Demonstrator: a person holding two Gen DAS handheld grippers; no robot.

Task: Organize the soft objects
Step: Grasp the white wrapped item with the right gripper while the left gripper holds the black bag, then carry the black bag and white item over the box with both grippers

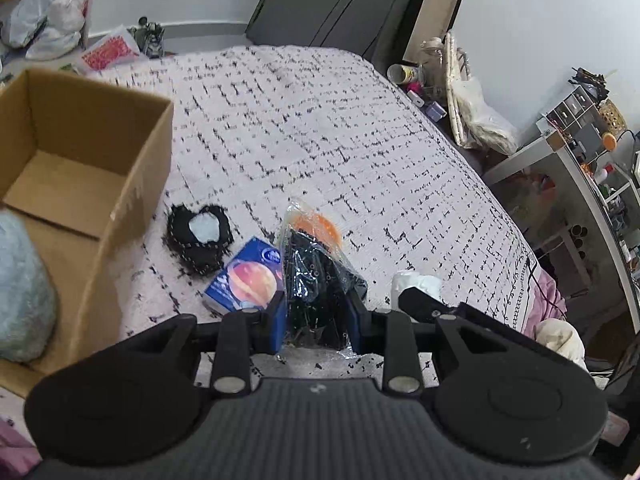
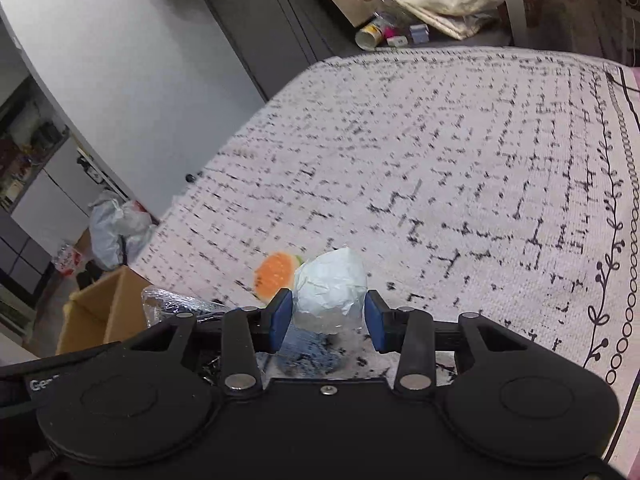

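Note:
My left gripper (image 1: 316,300) is shut on a clear plastic bag (image 1: 316,268) holding something black with an orange piece at its top, lifted a little off the bed. My right gripper (image 2: 327,298) is shut on a pale, paper-wrapped bundle (image 2: 332,284), which hangs above its own shadow on the bedspread. In the right wrist view the bag's orange piece (image 2: 274,274) shows just left of the bundle. A black fuzzy heart-shaped thing (image 1: 200,240) with a pale centre and a blue box (image 1: 244,280) with a planet picture lie on the bed, left of the bag.
An open cardboard box (image 1: 132,184) stands at the bed's left, with a pale blue fluffy thing (image 1: 20,292) at its near end. The patterned bedspread (image 1: 320,128) stretches ahead. A dark cabinet (image 1: 340,4) stands beyond it, and cluttered shelves (image 1: 580,152) to the right.

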